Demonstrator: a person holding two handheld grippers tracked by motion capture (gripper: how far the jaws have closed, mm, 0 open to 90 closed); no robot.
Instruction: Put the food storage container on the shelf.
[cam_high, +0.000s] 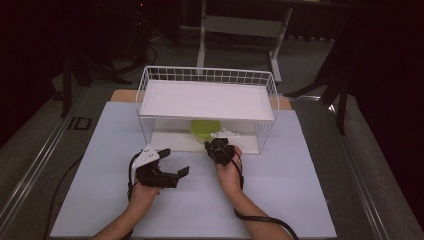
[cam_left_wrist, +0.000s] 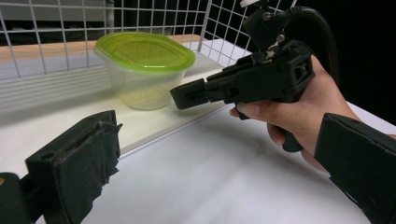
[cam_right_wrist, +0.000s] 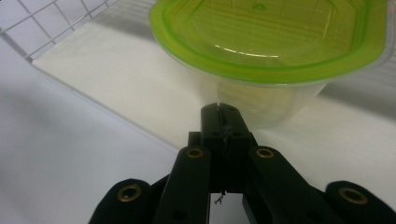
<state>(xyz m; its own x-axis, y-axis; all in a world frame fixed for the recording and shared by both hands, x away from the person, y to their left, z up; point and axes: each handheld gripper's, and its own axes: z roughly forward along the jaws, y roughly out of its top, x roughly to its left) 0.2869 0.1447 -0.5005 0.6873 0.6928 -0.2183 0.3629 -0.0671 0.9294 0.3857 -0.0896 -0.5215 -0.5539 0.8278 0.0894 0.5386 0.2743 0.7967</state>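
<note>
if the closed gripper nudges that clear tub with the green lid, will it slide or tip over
The tub looks empty and thin-walled, so probably light; it would likely slide on the smooth white shelf board. It is wide and squat, so tipping seems unlikely. The shut right gripper points low at its wall, favouring sliding.
</note>
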